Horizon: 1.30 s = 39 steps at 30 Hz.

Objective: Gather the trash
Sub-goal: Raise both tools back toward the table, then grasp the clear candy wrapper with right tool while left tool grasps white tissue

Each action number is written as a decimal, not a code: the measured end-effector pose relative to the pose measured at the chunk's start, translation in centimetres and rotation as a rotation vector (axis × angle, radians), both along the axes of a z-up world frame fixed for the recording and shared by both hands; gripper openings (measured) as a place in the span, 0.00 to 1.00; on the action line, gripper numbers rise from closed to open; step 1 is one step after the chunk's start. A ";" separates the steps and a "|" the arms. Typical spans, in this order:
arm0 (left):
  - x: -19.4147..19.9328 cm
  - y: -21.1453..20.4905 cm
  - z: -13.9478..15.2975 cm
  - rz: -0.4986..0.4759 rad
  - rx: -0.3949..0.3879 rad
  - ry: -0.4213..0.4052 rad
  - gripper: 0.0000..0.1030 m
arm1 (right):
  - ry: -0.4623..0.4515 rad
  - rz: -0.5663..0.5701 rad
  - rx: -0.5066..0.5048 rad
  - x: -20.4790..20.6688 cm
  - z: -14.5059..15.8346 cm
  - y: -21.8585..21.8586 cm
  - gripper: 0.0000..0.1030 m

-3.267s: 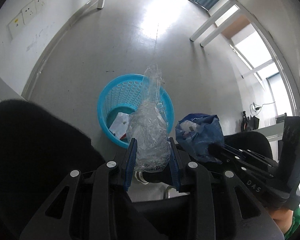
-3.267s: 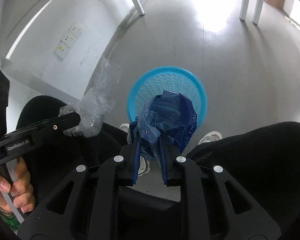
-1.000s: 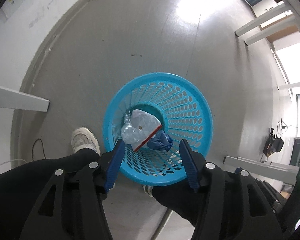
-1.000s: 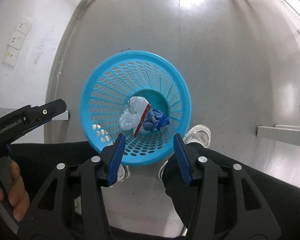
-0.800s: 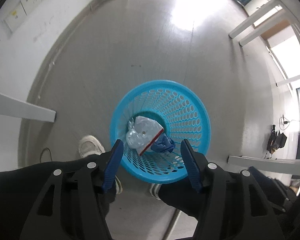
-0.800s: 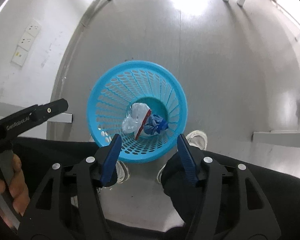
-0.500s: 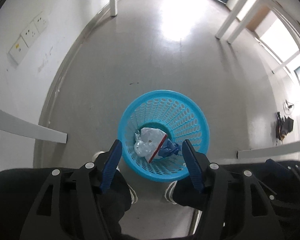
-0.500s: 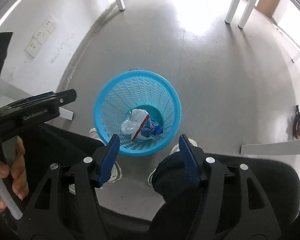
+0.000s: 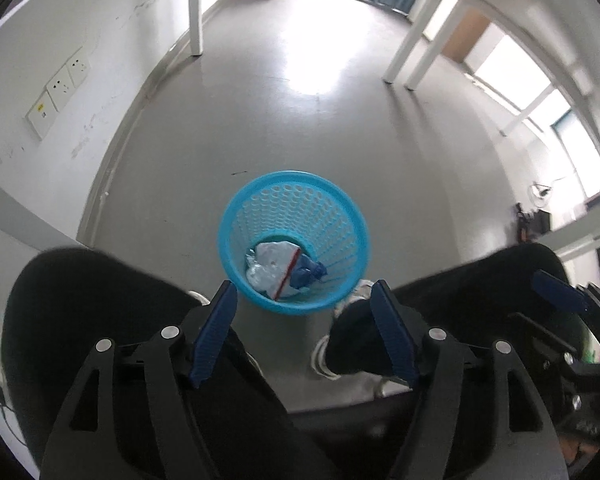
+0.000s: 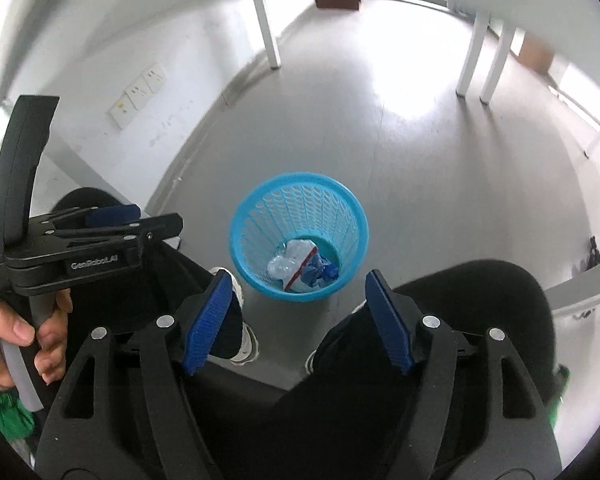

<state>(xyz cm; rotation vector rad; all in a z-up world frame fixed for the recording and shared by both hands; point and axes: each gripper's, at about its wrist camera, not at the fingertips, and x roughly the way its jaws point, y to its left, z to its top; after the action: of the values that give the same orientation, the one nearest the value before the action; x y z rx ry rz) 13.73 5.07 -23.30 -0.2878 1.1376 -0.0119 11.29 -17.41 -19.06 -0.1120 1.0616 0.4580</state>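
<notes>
Fingers (image 9: 214, 334) of both downward-tilted grippers spread wider, gripping nothing.

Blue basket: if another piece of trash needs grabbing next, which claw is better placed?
Neither, really. Left claw and right claw both sit above the blue basket, jaws opening with nothing between them. The crumpled trash lies inside. Either could go.

one marking can be read: "genrobot.ai" is printed in pale letters on the black side of the left gripper (image 10: 112, 216), as seen from the right wrist view. below it, at the picture's left edge, a second line of small print is cut off and only partly legible. the wall sockets (image 9: 58, 90) bear a small yellow mark whose wording cannot be made out. no other text is legible.
</notes>
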 end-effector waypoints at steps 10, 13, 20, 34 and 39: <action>-6.3 -0.2 6.6 -0.047 0.034 -0.168 0.81 | -0.137 0.034 0.073 -5.4 5.7 -2.4 0.72; -8.3 -0.6 8.8 -0.067 0.096 -0.253 0.90 | -0.184 0.042 0.104 -6.2 7.8 -3.0 0.74; -10.7 -0.1 13.9 -0.065 0.160 -0.404 0.94 | -0.331 0.049 0.150 -7.5 13.7 -3.3 0.87; -7.5 2.3 22.8 -0.025 0.109 -0.581 0.94 | -0.421 0.003 0.271 -2.4 19.8 -3.2 0.91; -4.7 2.7 24.4 -0.013 0.097 -0.592 0.94 | -0.431 -0.017 0.271 0.3 20.2 -2.1 0.91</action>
<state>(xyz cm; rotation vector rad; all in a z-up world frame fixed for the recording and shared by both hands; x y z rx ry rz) 9.05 7.80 1.08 -0.1719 0.5496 -0.0502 11.62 -19.46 1.17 0.0385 0.5718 0.5298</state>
